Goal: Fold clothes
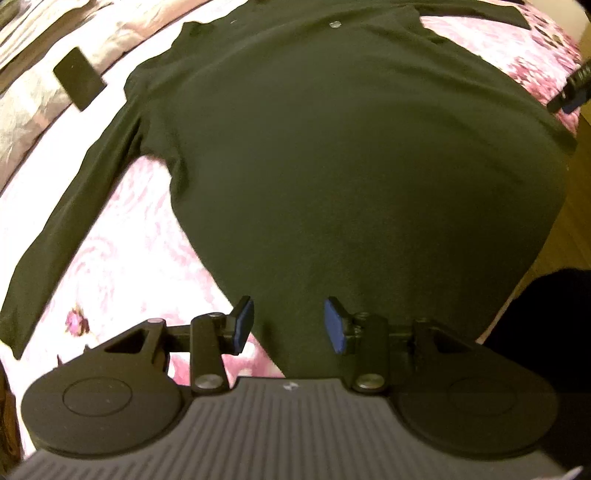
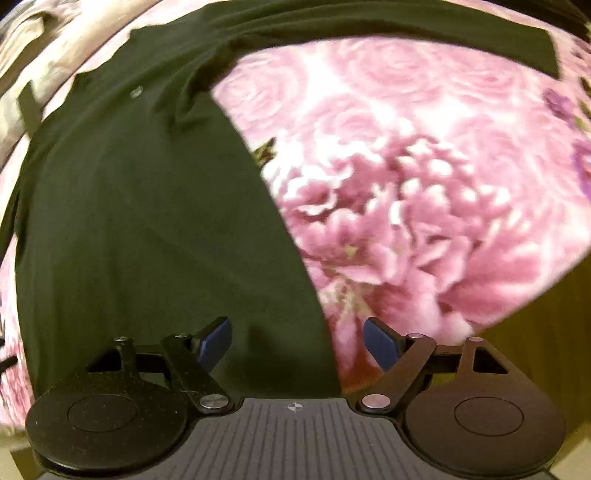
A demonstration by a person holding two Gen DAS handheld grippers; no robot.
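Left wrist view: a dark long-sleeved shirt (image 1: 332, 155) lies spread flat on a bedspread (image 1: 122, 266) printed with pink roses. Its body fills the middle of the picture, its collar sits toward 12 o'clock, and one sleeve (image 1: 74, 206) runs out toward 8 o'clock. The other sleeve reaches off toward 1 o'clock. A small pale tag (image 1: 335, 24) shows near the collar. The left gripper (image 1: 290, 325) sits at 6 o'clock, just above the shirt's bottom hem. Its blue pads (image 1: 243, 325) stand partly apart with only flat cloth seen between them, and they pinch nothing. A dark flat rectangle (image 1: 79, 79) lies on the bedding at 10 o'clock, apart from the shirt. At 3 o'clock a bit of the other gripper pokes in at the frame edge, beyond the shirt's side.

Right wrist view: the same shirt (image 2: 129, 221) takes up the half from 7 to 11 o'clock, and its sleeve (image 2: 406, 26) stretches across the top toward 1 o'clock. The rose bedspread (image 2: 424, 184) fills the side from 2 to 4 o'clock. The right gripper (image 2: 297, 343) at 6 o'clock has its jaws spread wide. It straddles the shirt's side edge, one blue pad (image 2: 216, 341) over the cloth and the other over the bedspread. It grips nothing.
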